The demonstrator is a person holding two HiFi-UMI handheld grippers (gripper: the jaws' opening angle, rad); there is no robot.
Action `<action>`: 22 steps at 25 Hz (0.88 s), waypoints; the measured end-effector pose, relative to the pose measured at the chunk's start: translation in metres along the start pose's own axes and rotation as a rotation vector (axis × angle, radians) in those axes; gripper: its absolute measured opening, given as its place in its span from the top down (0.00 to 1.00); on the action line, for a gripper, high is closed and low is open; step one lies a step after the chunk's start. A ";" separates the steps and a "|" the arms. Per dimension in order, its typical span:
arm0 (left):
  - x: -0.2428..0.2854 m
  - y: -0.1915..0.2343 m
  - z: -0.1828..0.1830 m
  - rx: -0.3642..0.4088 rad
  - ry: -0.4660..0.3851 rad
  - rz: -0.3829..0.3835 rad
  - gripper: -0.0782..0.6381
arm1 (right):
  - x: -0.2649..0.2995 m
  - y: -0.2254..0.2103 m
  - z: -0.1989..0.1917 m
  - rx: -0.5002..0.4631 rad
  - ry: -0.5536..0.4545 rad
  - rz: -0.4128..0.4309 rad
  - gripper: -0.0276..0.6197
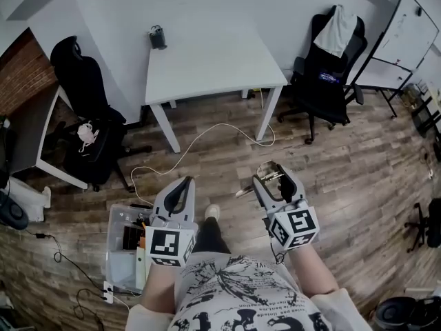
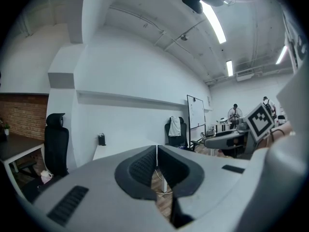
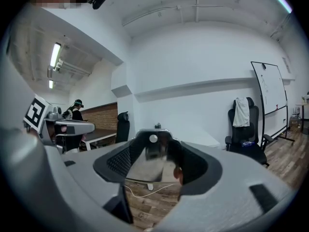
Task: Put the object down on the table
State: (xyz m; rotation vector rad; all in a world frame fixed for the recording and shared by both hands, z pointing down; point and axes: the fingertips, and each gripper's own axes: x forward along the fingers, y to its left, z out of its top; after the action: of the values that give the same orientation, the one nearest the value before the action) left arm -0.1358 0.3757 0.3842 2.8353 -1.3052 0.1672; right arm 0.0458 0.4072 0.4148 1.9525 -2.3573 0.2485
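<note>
One shiny metal object (image 3: 150, 162), flat and mirror-like with a small round hole near its top, sits between the jaws of our right gripper (image 3: 153, 140). The jaws stand wide and clamp it on both sides. Seen from the head camera, the object (image 1: 270, 174) is held in the air over the wooden floor (image 1: 344, 157), well apart from the white table (image 1: 213, 64) and on the table's near side, roughly in line with its right front leg. Our left gripper (image 1: 185, 183) is also on the near side of the table, more in line with the left front leg. Its jaws are pressed together with nothing between them, as the left gripper view (image 2: 157, 151) shows plainly. On the table's far left corner stands a small dark item (image 1: 158, 38); the rest of the tabletop is bare. A white cable (image 1: 180, 156) loops across the floor just in front of the table. Left of the table is a black office chair (image 1: 83, 81). Right of it is a second black chair (image 1: 324, 74) with a white garment (image 1: 340, 29) draped over its back, and beyond that a whiteboard (image 1: 406, 40). A clear box (image 1: 116, 254) of odds and ends sits on the floor well in front of the table's left side.
</note>
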 end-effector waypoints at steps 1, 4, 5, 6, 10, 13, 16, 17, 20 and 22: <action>0.013 0.011 0.001 -0.003 -0.001 -0.002 0.87 | 0.016 -0.003 0.002 0.000 0.006 -0.003 0.53; 0.056 0.046 0.007 -0.015 -0.004 -0.014 0.87 | 0.066 -0.013 0.011 -0.010 0.024 -0.013 0.52; 0.070 0.057 0.009 -0.019 -0.005 -0.020 0.87 | 0.083 -0.017 0.015 -0.016 0.029 -0.017 0.52; 0.084 0.070 0.011 -0.020 -0.006 -0.025 0.87 | 0.101 -0.020 0.019 -0.023 0.032 -0.022 0.52; 0.141 0.126 0.022 -0.024 -0.017 -0.038 0.87 | 0.175 -0.033 0.039 -0.038 0.026 -0.045 0.52; 0.181 0.163 0.040 -0.012 -0.043 -0.056 0.87 | 0.230 -0.041 0.050 -0.046 0.024 -0.056 0.52; 0.214 0.193 0.046 -0.010 -0.053 -0.050 0.87 | 0.276 -0.046 0.055 -0.035 0.036 -0.046 0.52; 0.224 0.201 0.045 -0.014 -0.047 -0.046 0.87 | 0.289 -0.048 0.056 -0.031 0.040 -0.040 0.52; 0.252 0.219 0.036 -0.018 -0.027 -0.041 0.87 | 0.323 -0.054 0.061 -0.032 0.050 -0.025 0.52; 0.270 0.226 0.032 -0.021 -0.015 -0.041 0.87 | 0.343 -0.060 0.064 -0.032 0.053 -0.019 0.52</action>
State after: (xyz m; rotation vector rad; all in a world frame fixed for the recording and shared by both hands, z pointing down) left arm -0.1304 0.0225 0.3734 2.8489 -1.2431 0.1309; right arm 0.0430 0.0532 0.4107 1.9279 -2.2948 0.2561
